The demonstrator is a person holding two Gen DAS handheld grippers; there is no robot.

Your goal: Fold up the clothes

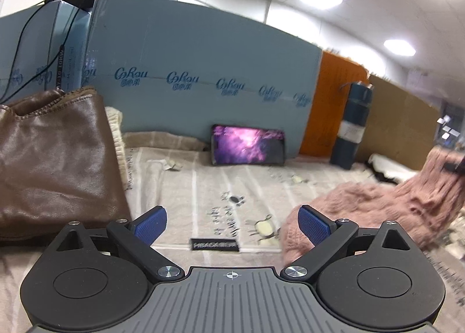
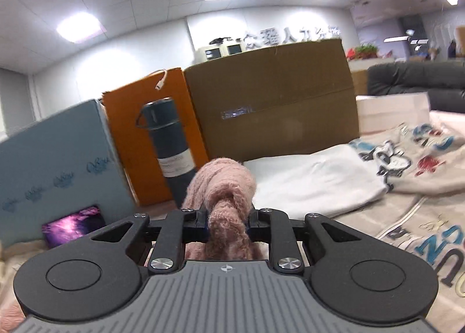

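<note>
My right tool (image 2: 227, 224) is clamped on a bunched fold of the pink knitted sweater (image 2: 223, 187), the wool squeezed into a rope between the pads and bulging out above them. I hold it that way, I judge, so that one edge can be raised and carried over the rest of the garment for a fold. In the left wrist view the sweater (image 1: 377, 211) trails from the desk up toward the right edge of the picture, most of it lying on the printed cloth (image 1: 209, 187) that covers the desk.

My left tool (image 1: 231, 224) hangs with its blue pads (image 1: 151, 224) wide apart and nothing between them; the right-hand pad sits just beside the near end of the sweater, whether touching I cannot tell. It is placed, I think, to pin or take the other edge.

Counting: one pink sweater in hand, one brown leather garment (image 1: 55, 158) heaped to the left, one white folded piece (image 2: 314, 179) and one cartoon-printed grey top (image 2: 412, 158) to the right (those two look waiting or done, I cannot say which). One dark flask (image 2: 168, 141) stands against the orange board (image 2: 128, 118), and one phone (image 1: 248, 145) leans on the blue foam panel (image 1: 189, 71), propped there, presumably, to be watched. One cardboard sheet (image 2: 273, 100) closes the back.
</note>
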